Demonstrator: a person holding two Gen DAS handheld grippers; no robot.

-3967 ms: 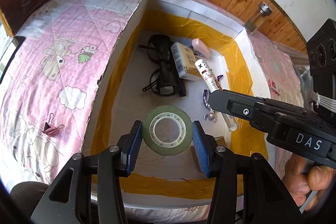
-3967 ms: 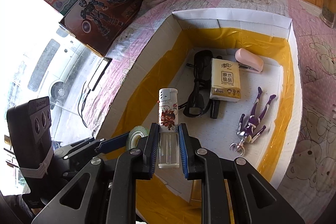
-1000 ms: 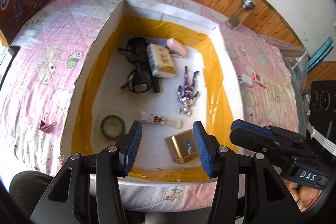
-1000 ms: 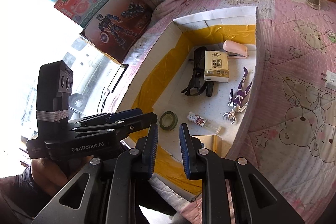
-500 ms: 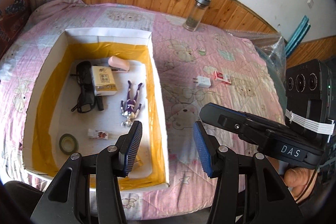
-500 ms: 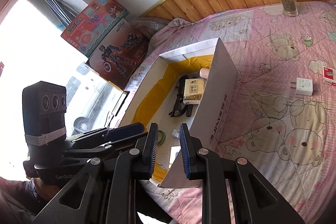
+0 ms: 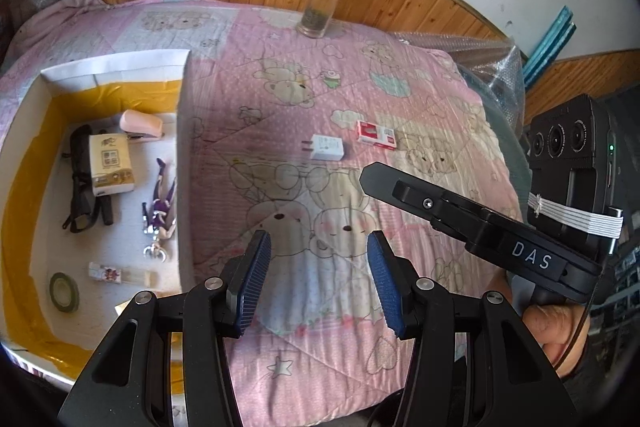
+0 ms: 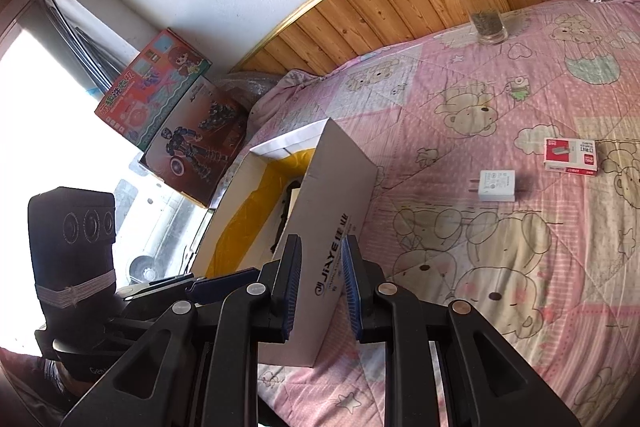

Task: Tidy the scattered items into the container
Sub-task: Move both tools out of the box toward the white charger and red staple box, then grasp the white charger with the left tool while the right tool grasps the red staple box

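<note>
Holding your left gripper [image 7: 318,281] wide apart and empty, you are aiming it over the pink cartoon-print quilt [image 7: 320,107]. Ahead of its fingertips and slightly right are lying the small white plug adapter [image 7: 327,148] and, just beyond to the right, the flat red-and-white staple box [image 7: 377,134], their long axes running crosswise. Your right gripper [image 8: 320,287], jaws nearly together and empty, seems nearer both. The white cardboard container with yellow tape lining [image 7: 120,67] is sitting to the left; wood panelling is backing the bed.
</note>
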